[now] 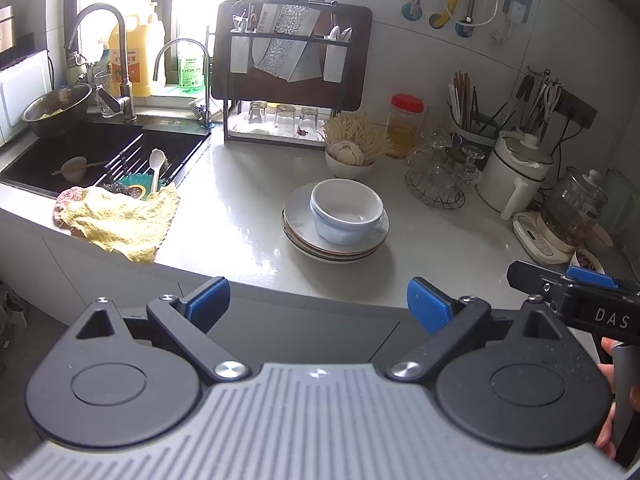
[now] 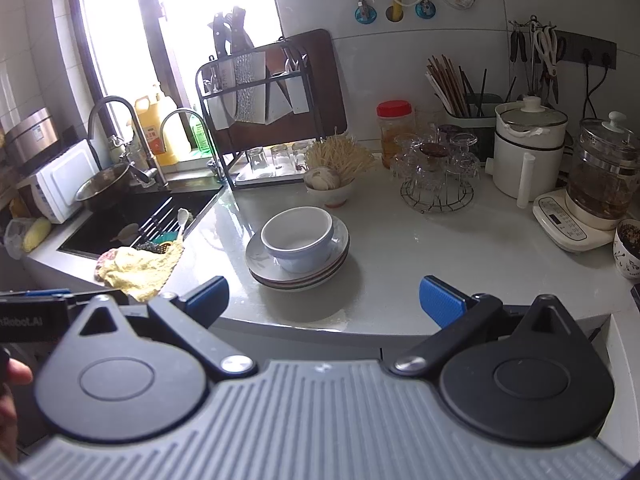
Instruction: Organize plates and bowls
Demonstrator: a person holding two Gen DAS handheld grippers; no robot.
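Both grippers, left (image 1: 318,300) and right (image 2: 324,300), released, well short of the bowls (image 1: 346,212) nested on stacked plates (image 1: 298,216) mid-bench (image 1: 240,232). Risk: lifting the plates could tip the bowls.

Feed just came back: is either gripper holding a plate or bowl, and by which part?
Nothing is held. Left gripper and right gripper are open, short of the bowls on the plates.

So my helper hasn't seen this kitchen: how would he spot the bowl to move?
Find the grey counter right of the sink. Mid-counter sits a stack of plates; the white bowl stands on top, empty, unlike the noodle-filled bowl behind.
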